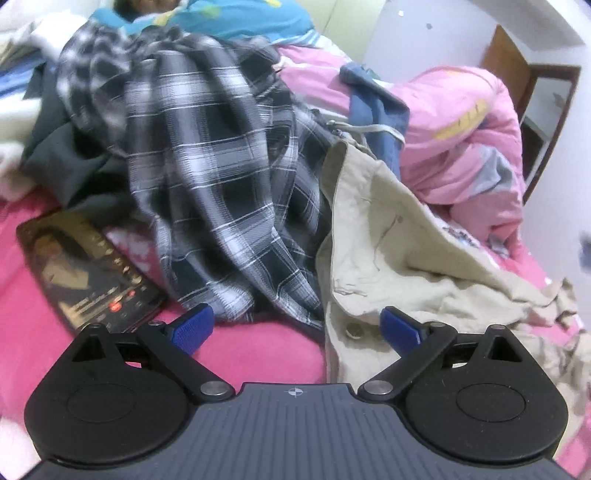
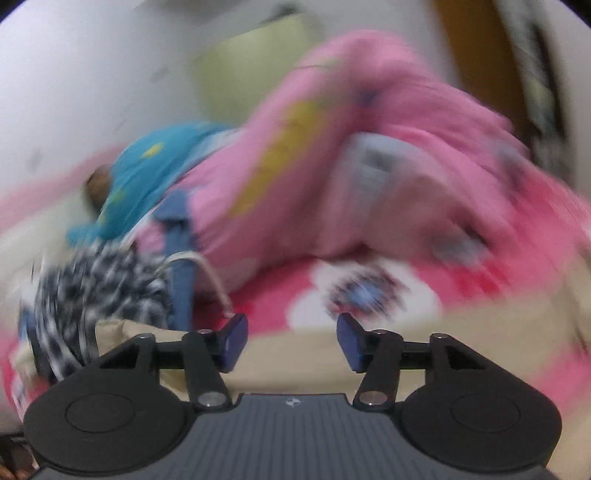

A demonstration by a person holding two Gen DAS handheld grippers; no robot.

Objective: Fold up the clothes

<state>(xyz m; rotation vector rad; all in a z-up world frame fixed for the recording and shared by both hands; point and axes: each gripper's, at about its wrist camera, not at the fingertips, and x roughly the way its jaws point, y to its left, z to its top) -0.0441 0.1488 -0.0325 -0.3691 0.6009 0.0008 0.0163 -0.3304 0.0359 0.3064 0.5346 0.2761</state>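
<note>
A black-and-white plaid shirt lies heaped on the pink bed sheet. A beige garment with a metal button lies to its right. My left gripper is open and empty, low over the sheet, its right pad above the beige garment's edge. The right wrist view is motion-blurred. My right gripper is open and empty above the beige garment; the plaid shirt is at its left.
A phone with a lit screen lies on the sheet left of the plaid shirt. A dark garment, blue jeans, a pink quilt and a teal cloth are piled behind. A wooden door stands at the far right.
</note>
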